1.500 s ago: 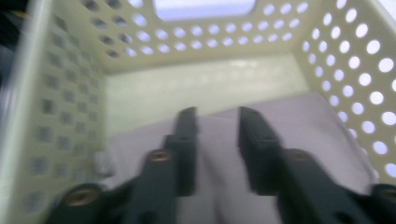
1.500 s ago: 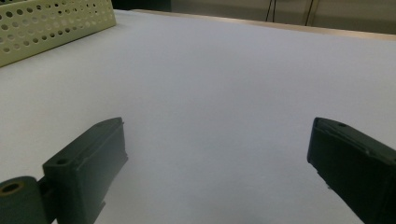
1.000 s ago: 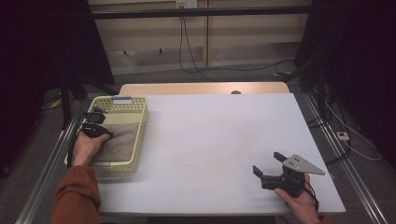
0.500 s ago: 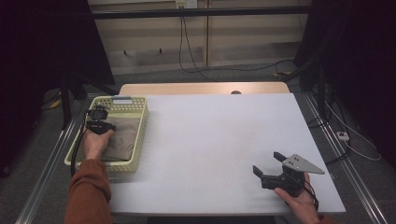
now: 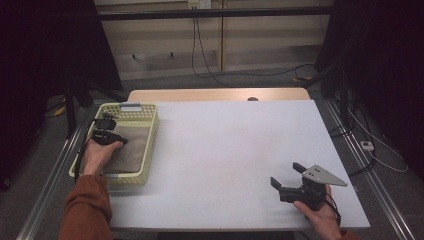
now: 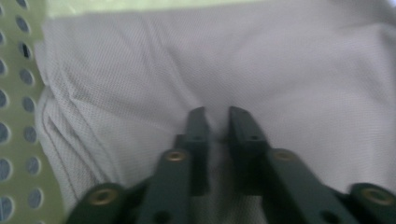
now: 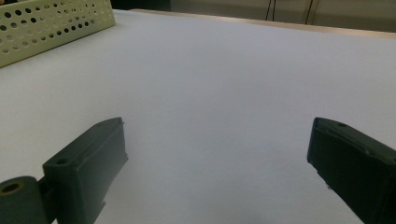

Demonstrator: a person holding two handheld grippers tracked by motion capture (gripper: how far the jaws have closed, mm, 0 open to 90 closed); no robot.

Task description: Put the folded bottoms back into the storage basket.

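Folded grey-white woven cloth (image 5: pixel 128 152) is seen lying inside a pale yellow-green perforated plastic basket (image 5: pixel 148 145), which stands at the left side of the white bench (image 5: pixel 235 150). The left tool (image 5: pixel 112 136) is held down in the basket by the person's left hand (image 5: pixel 97 155), its tips set on the cloth. In the left gripper view, the left tool (image 6: pixel 217 122) is seen with its jaws drawn narrow, a small ridge of the cloth (image 6: pixel 289 88) pinched between them, and the holed basket wall (image 6: pixel 18 116) is shown at the left edge. The right tool (image 5: pixel 286 176) is held at the near right of the bench by the right hand (image 5: pixel 320 215), with its jaws spread wide and nothing between them. In the right gripper view, bare bench surface (image 7: pixel 224 79) is seen between the jaws, and the basket (image 7: pixel 51 23) is seen at the far left.
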